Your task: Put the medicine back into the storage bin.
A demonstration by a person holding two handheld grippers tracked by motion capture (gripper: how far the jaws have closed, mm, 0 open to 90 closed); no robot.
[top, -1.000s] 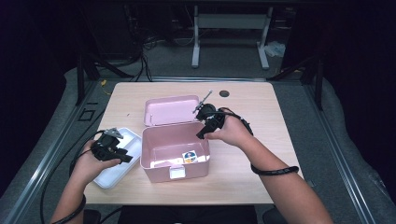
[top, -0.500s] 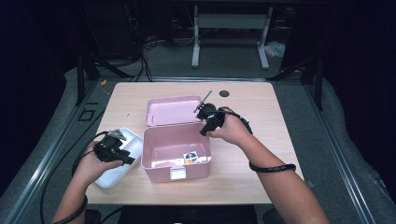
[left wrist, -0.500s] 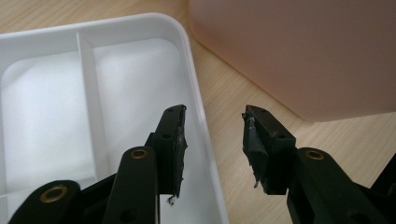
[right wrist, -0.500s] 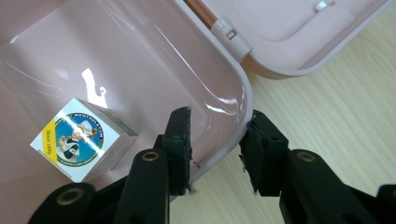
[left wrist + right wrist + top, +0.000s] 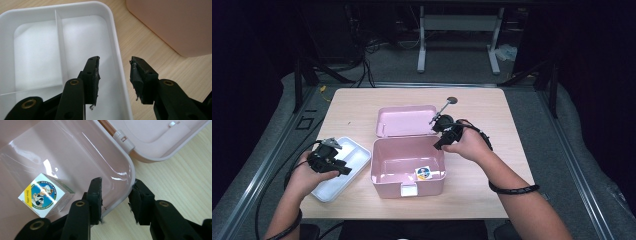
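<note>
Pink box [image 5: 408, 170] rim between right gripper [image 5: 115, 200] jaws, apparently.

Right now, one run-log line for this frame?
left tongs: open, straddling white tray rim | right tongs: open, straddling pink box wall | small carton: inside box | lid: open, flat on table

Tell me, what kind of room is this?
Probably a lab or workshop for recording tasks. A wooden table stands alone in a dark room, cables lie on the floor behind it, and a metal stand sits beyond.
</note>
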